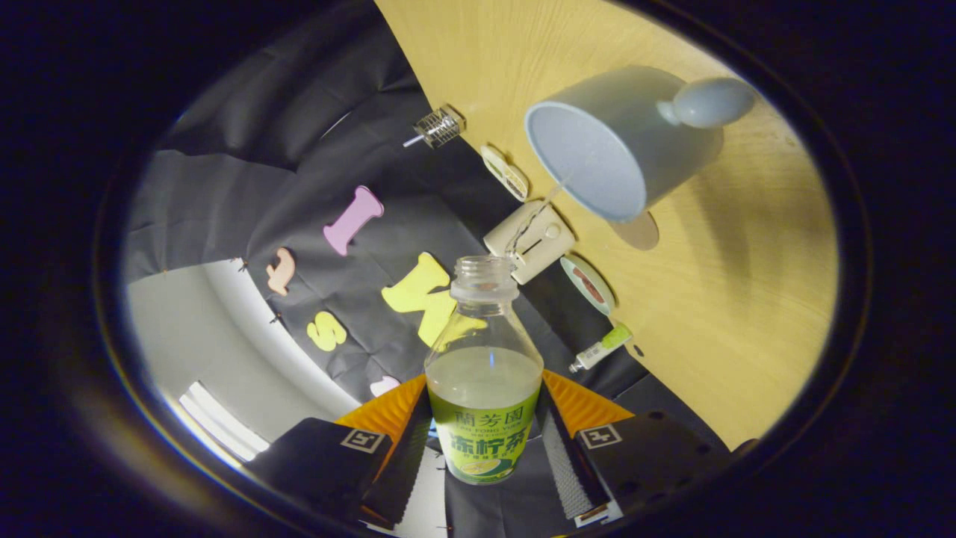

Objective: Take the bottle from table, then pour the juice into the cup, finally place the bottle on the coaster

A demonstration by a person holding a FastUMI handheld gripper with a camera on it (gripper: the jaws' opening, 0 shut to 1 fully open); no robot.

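Bottle (484,388) clamped between jaws, stream into cup (597,161)

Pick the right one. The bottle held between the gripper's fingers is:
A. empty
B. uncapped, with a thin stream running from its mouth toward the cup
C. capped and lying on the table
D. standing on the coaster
B: the bottle, clamped between both fingers of the gripper, has an open mouth, and a thin stream arcs from it to the cup.
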